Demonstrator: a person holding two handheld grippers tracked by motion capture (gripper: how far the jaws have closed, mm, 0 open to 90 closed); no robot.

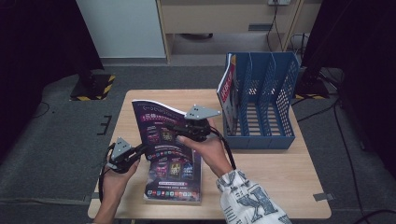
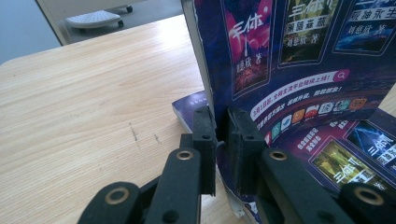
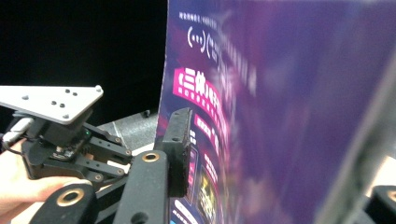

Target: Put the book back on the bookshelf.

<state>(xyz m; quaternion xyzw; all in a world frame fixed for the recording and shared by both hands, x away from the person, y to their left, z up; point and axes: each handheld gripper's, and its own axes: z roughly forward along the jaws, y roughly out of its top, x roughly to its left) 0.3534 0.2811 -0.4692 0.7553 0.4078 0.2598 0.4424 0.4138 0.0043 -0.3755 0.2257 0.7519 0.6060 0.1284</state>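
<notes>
The purple magazine (image 1: 159, 128) is held upright above a second magazine (image 1: 175, 179) on the worktop (image 1: 280, 172), left of the blue file rack (image 1: 261, 100). Its lower edge is pinched by the left gripper (image 2: 223, 140), while the right gripper (image 1: 184, 132) has its jaws spread around the cover, pads apart from it. The pinch should be kept firm until the right jaws are reset.

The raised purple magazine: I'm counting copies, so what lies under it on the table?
A second purple magazine lies flat under the raised magazine. Its far end is covered.
</notes>
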